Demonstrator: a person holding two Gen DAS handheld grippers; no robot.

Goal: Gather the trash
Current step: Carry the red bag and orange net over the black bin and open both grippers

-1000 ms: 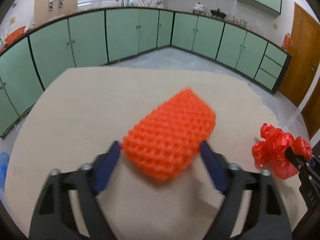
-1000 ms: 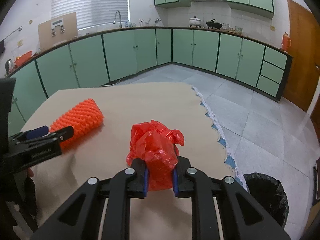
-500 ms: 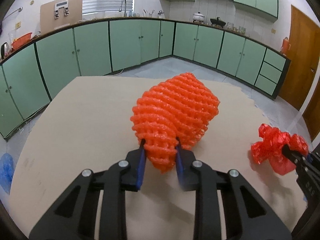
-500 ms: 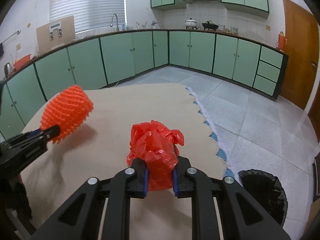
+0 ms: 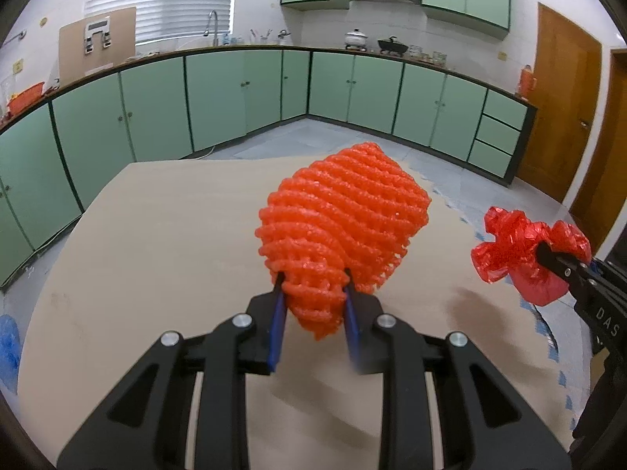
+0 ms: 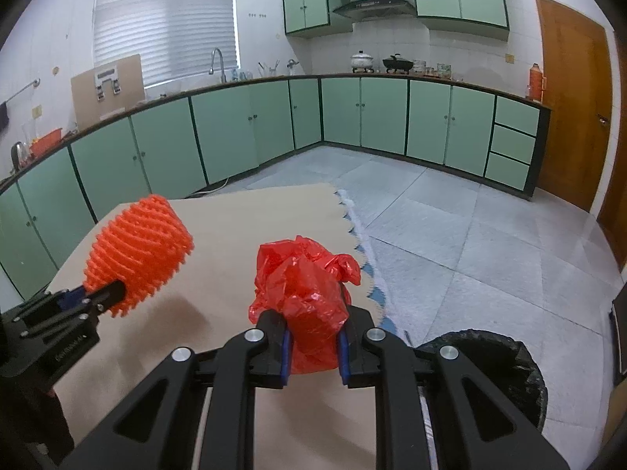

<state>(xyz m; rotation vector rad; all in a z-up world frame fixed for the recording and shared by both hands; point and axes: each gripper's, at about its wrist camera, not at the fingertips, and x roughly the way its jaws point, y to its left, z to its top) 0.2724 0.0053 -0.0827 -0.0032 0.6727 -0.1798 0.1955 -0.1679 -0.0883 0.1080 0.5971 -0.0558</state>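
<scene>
Green cupboards behind, both loads up off the worktop [image 5: 156, 235]; left claw [image 5: 313, 305] has just closed on the net [image 5: 341, 227], right claw [image 6: 312, 346] clamped on the bag [image 6: 305, 286]; that springy net, nipped at its tip, could slip before the bin [image 6: 497, 372].

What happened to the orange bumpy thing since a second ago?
The left gripper closed its jaws on the orange foam net, squeezing its near end, and lifted it off the table; a second ago it lay flat between open jaws. The right gripper rose too, keeping its hold on the red plastic bag. The black bin on the floor stayed put.
</scene>
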